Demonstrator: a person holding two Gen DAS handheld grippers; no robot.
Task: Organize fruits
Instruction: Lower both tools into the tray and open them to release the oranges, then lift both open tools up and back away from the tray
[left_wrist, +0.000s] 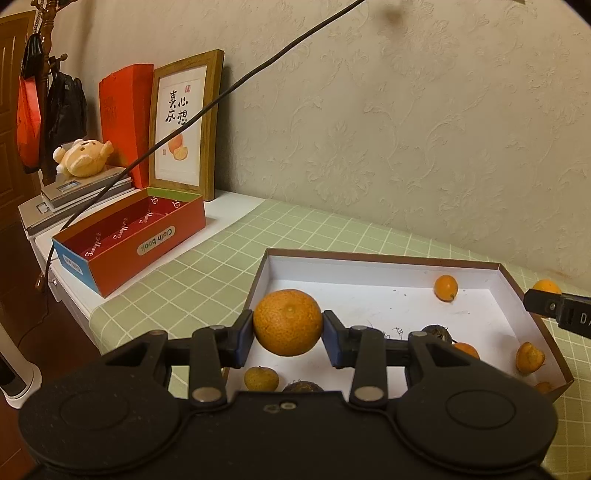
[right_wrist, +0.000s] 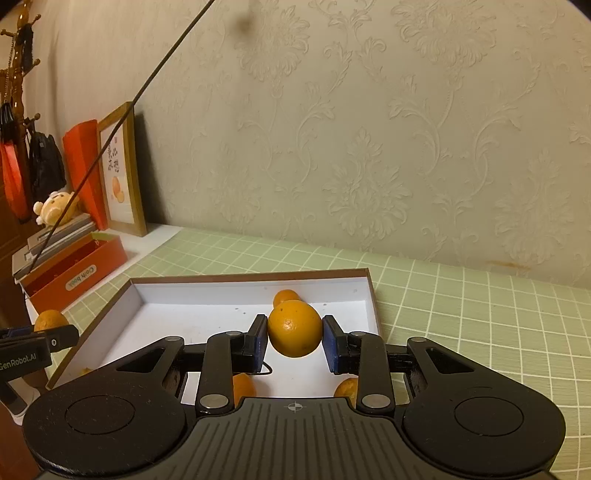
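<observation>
My left gripper (left_wrist: 288, 330) is shut on a rough-skinned mandarin (left_wrist: 287, 322) and holds it above the near left corner of a shallow white box (left_wrist: 369, 269). My right gripper (right_wrist: 294, 338) is shut on a smooth orange (right_wrist: 294, 328) above the same box (right_wrist: 207, 291). Several small oranges lie in the box, one near its far wall (left_wrist: 446, 288) and one at its right side (left_wrist: 529, 357). Two dark fruits (left_wrist: 437, 333) also lie there. The right gripper shows at the left view's right edge (left_wrist: 554, 306).
An open red box (left_wrist: 129, 236) labelled "Cloth book" stands at the table's left end. Behind it are a framed picture (left_wrist: 184, 125), a red bag, a plush toy (left_wrist: 83, 157) on books. A cable (left_wrist: 207, 107) hangs across. The wall runs behind the green checked tablecloth (left_wrist: 207, 269).
</observation>
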